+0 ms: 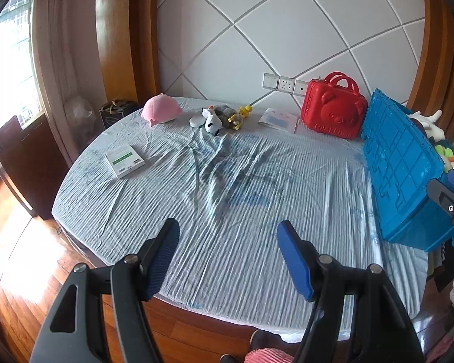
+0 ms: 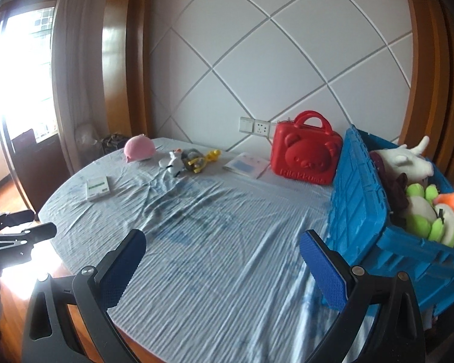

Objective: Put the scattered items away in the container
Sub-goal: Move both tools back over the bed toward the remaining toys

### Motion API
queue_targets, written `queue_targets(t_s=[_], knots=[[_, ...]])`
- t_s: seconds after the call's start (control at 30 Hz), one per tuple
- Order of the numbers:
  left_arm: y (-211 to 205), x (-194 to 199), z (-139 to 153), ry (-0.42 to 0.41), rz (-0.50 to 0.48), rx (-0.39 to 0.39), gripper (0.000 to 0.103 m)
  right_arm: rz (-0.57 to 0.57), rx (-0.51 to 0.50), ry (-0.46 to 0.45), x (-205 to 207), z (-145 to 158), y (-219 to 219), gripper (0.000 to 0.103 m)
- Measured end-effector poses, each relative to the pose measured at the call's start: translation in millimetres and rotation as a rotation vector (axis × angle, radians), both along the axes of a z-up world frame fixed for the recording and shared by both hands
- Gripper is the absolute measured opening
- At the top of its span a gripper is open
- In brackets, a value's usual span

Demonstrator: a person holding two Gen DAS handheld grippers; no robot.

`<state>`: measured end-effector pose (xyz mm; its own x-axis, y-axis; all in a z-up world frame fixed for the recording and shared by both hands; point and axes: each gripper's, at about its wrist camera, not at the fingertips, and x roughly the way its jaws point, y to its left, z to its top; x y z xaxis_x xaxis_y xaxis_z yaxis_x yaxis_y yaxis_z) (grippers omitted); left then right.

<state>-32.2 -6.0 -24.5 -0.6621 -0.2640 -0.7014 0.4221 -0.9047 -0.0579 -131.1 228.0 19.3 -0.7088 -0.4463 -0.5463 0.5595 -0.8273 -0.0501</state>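
Scanning bed (image 1: 227, 211): pink plush (image 1: 162, 110), white box (image 1: 124, 160), small toys (image 1: 221, 118) left.
Blue crate (image 2: 363, 211): several plushies in.
Left tool (image 1: 227, 239), right tool (image 2: 222, 248): gaping, empty.

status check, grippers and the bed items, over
Left gripper open, empty. Right gripper open, empty. Blue bin part filled; pink plush, red case still on bed. Nothing in the way.

The big blue plastic crate (image 2: 375, 211) runs off the right edge, so its far side cannot be seen. Soft toys (image 2: 420, 211) piled inside cover each other. Left of the crate, the raised words on the red bear-face case (image 2: 305, 160) are too blurry to read, like the white box's (image 1: 124, 159) print
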Motion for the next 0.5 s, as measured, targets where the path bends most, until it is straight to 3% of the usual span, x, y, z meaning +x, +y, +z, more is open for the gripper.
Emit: queue_targets(t_s=[0.5], knots=[[-40,-59,-2,-0.025,0.031,-0.004,0.066,0.037,0.024,-0.051,-68,-17,-50,0.103]])
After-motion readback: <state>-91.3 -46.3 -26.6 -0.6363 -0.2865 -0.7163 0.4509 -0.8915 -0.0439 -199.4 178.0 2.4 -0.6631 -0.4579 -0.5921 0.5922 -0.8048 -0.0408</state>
